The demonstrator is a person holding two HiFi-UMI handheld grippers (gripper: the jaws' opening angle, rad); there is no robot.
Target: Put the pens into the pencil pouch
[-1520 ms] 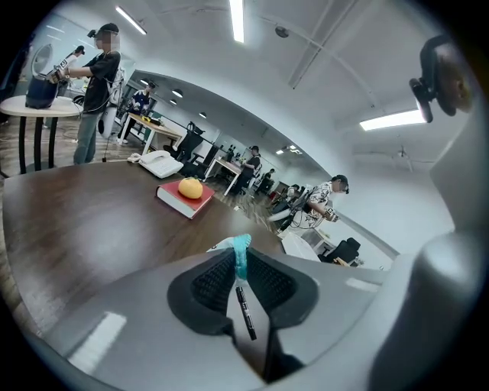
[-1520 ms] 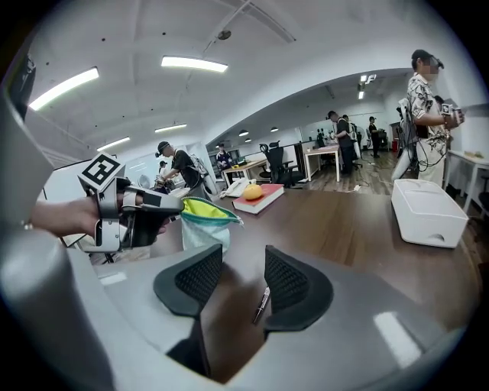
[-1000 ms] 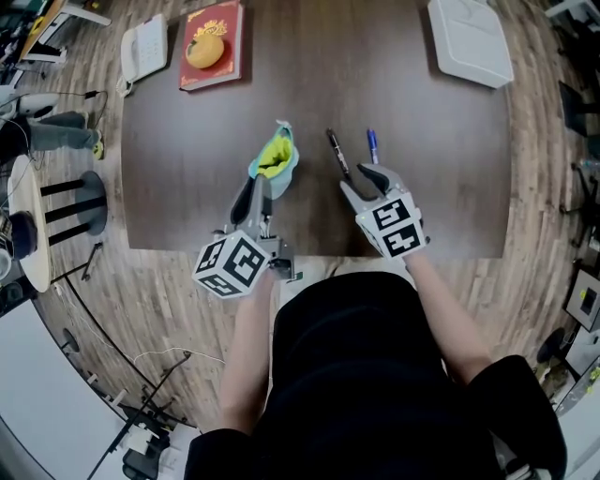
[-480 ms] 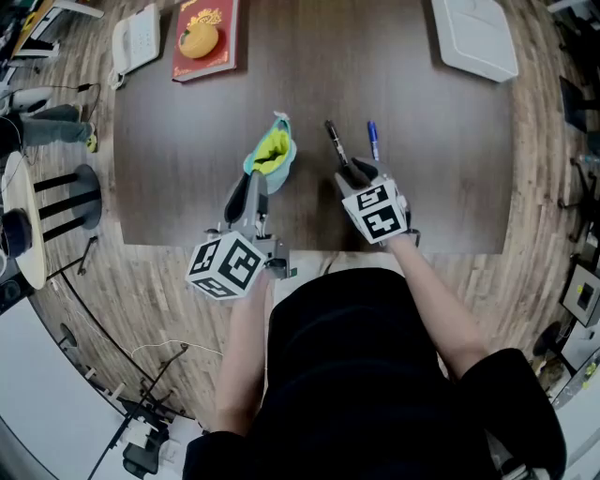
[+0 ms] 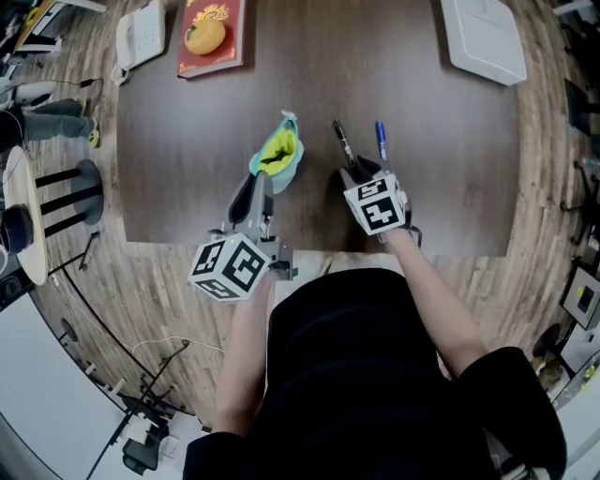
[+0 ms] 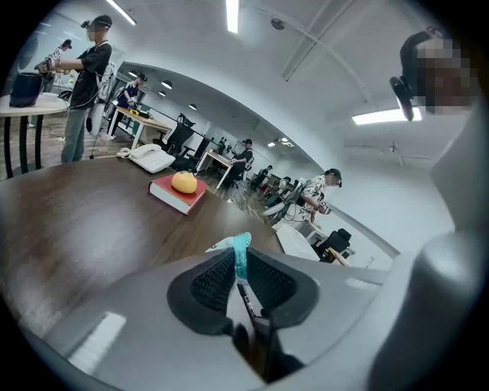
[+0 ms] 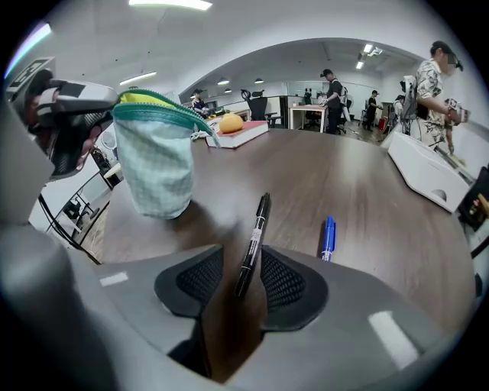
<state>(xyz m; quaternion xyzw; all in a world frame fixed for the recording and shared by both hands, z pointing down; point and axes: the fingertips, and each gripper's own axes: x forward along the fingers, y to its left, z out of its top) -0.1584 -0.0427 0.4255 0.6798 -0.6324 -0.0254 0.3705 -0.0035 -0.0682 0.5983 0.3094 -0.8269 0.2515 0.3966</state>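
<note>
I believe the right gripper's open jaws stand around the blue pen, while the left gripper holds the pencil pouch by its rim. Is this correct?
No. The open jaws of the right gripper stand around the black pen, as the right gripper view shows; the blue pen lies beside it, outside the jaws. The rest is right.

Bright, even light falls from ceiling strip lamps [image 6: 231, 15] at twelve o'clock in both gripper views. Fisheye bending warps every edge, and those views' corners go black. A soft shadow lies on the table [image 5: 187, 141] at nine o'clock of the right gripper [image 5: 354, 171].
</note>
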